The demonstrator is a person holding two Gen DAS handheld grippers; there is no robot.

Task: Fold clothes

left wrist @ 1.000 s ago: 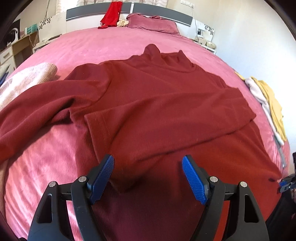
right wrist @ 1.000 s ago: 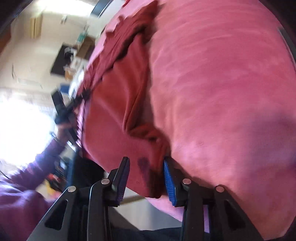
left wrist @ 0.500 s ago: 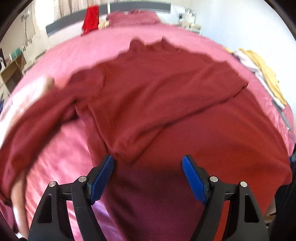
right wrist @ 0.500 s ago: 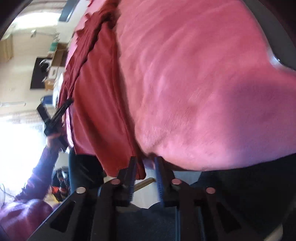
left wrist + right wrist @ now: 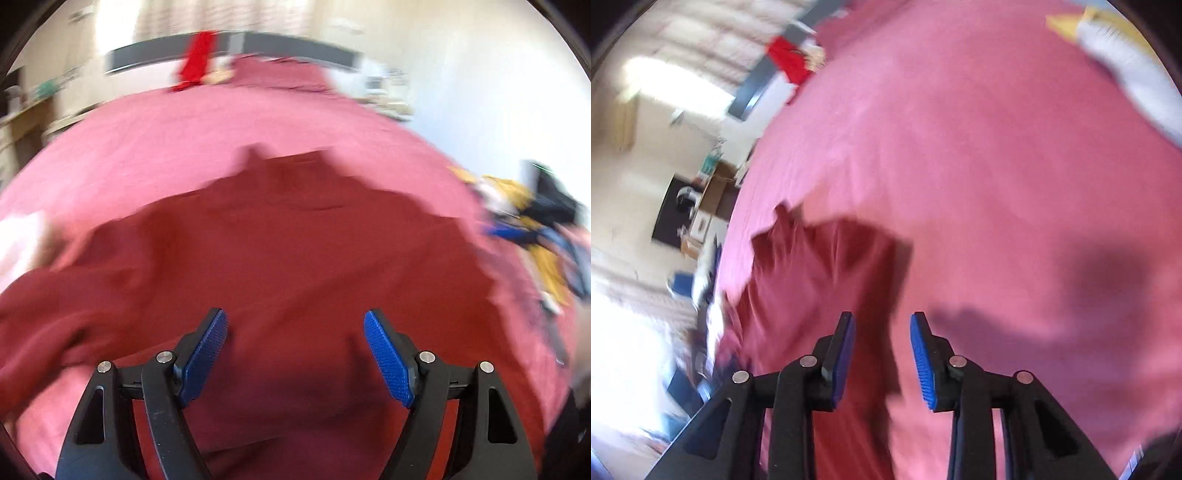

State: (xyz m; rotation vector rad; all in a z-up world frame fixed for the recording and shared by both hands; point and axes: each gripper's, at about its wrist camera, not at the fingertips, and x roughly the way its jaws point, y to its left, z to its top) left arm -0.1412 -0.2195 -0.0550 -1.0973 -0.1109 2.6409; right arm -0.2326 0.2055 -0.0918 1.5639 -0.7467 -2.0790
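The left gripper hovers over the sweater with its jaws spread wide and nothing between the blue pads. The right gripper has its jaws partly apart and opening; dark red cloth shows in the gap beneath them, but the pads do not press on it.

The sweater is dark red and lies spread on the bed. In the left wrist view its collar points toward the headboard, the body fills the middle of the frame, and one sleeve runs off toward the lower left. In the right wrist view only one side of the sweater shows, reaching from the gripper toward the left edge of the bed.

The bed has a pink cover. A bright red garment hangs over the grey headboard, with a pink pillow just beside it. A pile of yellow and white clothes lies at the right edge of the bed. Both views are blurred, so finer detail cannot be told.
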